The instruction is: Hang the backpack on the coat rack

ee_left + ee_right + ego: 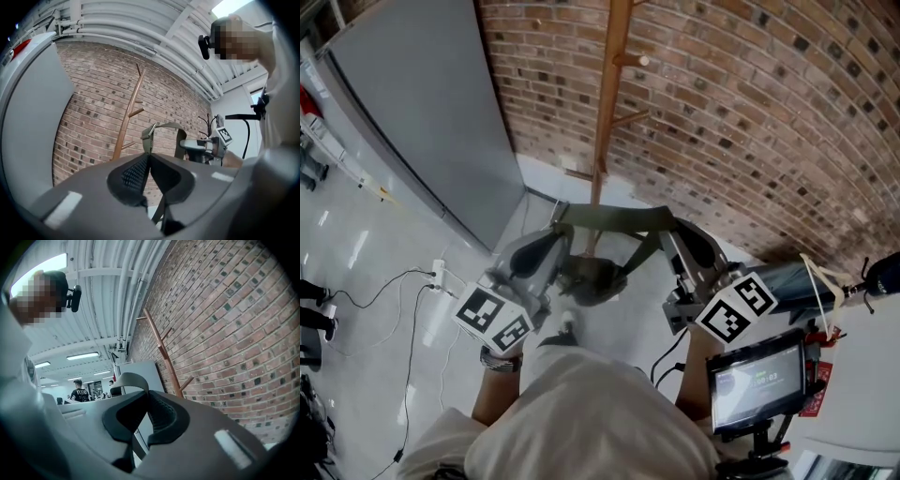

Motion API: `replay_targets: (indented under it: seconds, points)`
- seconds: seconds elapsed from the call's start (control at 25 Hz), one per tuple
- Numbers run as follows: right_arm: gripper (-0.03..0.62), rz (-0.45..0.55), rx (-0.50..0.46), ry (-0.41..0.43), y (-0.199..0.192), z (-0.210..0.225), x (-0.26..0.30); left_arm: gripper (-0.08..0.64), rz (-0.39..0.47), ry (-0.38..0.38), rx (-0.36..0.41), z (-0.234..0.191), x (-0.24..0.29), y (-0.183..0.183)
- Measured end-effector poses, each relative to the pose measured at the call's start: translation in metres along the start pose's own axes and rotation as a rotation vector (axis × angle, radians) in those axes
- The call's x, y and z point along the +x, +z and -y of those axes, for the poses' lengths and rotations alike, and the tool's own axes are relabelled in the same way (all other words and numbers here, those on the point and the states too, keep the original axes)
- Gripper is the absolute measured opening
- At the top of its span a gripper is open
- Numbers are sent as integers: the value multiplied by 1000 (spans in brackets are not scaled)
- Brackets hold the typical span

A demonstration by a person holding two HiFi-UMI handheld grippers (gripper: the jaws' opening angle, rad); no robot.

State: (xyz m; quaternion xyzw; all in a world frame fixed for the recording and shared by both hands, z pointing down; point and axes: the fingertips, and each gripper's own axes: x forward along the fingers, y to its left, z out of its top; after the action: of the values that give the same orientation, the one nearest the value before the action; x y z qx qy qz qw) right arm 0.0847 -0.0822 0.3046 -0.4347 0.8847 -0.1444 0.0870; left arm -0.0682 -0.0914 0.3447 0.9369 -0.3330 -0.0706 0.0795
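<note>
Two tongs show in the head view: the left gripper (561,225) and the right gripper (677,232) are each clamped on the olive webbing strap (614,217). The olive fabric backpack (592,279) hangs below it, between them. A slender wooden coat rack (609,94) stands ahead against the red brick wall (750,94), with a tall grey partition panel (422,103) at left.

Left gripper view: jaws pinched together on the strap, with the rack beyond and unobstructed.

Right gripper view: jaws likewise closed on the strap, with the rack close against the brickwork.
</note>
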Motion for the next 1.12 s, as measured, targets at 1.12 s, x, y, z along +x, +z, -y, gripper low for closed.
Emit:
replay_targets:
  seconds: [1.12]
  points:
    - [9, 17, 68, -42, 6, 55, 93, 14, -68, -76, -61, -86, 55, 4]
